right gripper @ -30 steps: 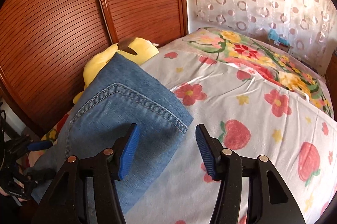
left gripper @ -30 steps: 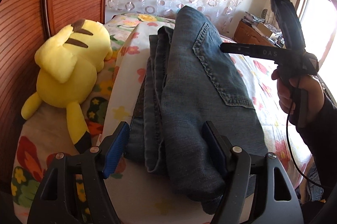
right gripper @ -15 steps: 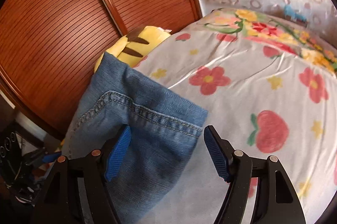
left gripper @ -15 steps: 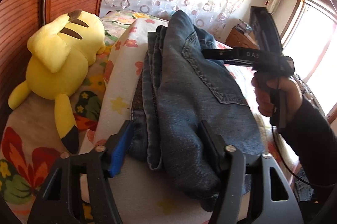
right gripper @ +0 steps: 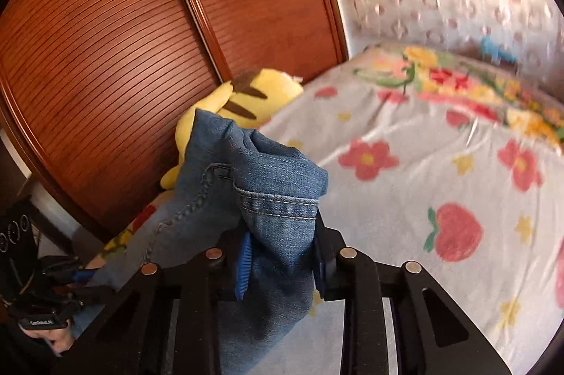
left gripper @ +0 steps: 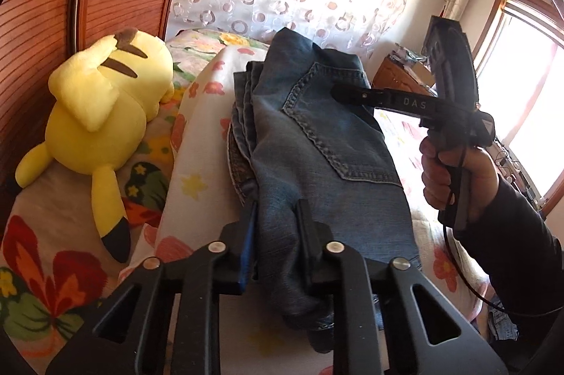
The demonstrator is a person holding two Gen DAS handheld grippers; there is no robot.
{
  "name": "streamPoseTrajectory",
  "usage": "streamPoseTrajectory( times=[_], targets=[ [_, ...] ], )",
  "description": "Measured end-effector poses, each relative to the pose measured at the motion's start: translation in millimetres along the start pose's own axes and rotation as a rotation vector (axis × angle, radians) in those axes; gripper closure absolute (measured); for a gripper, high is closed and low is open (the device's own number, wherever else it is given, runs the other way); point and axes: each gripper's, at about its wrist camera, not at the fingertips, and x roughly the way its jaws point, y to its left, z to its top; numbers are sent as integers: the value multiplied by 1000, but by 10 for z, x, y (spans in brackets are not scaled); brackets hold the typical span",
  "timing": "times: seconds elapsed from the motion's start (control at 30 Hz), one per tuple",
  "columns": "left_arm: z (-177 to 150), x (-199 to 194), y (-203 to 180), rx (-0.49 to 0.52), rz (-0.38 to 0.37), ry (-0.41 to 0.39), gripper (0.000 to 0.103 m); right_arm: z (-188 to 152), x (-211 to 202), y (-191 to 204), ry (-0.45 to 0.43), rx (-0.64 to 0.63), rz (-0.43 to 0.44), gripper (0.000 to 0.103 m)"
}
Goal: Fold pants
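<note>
Fingertips of left gripper (left gripper: 276, 213) and right gripper (right gripper: 282, 246) buried in pinched jeans (left gripper: 317, 142), jaws just closed, earlier spread.

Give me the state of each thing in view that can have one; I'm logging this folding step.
jeans: folded, lying on the bed, pinched at both ends.
left gripper: jaws just closed, shut on the jeans' near end.
right gripper: jaws just closed, shut on the bunched denim edge.
plush toy: lying beside the jeans, untouched.
bedspread: spread over the bed.
</note>
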Motion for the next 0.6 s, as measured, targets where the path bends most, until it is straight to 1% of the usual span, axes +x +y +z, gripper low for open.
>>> streamPoseTrajectory(
  times=[0.03, 0.07, 0.37, 0.47, 0.6],
  targets=[
    [14, -28, -8, 1, 1, -10, 89, 18, -32, 27, -16, -5, -2, 75],
    [31, -54, -10, 2, -3, -18, 91, 32, -55, 48, -27, -11, -4, 76],
    [307, -55, -43, 46, -10, -43, 93, 158, -124, 155, -98, -46, -33, 76],
    [461, -105, -79, 75, -15, -71, 93, 267, -156, 154, -116, -45, -31, 76],
    [729, 18, -54, 114, 1, -78, 93, 452, -141, 84, -138, -48, -49, 76]
  ],
)
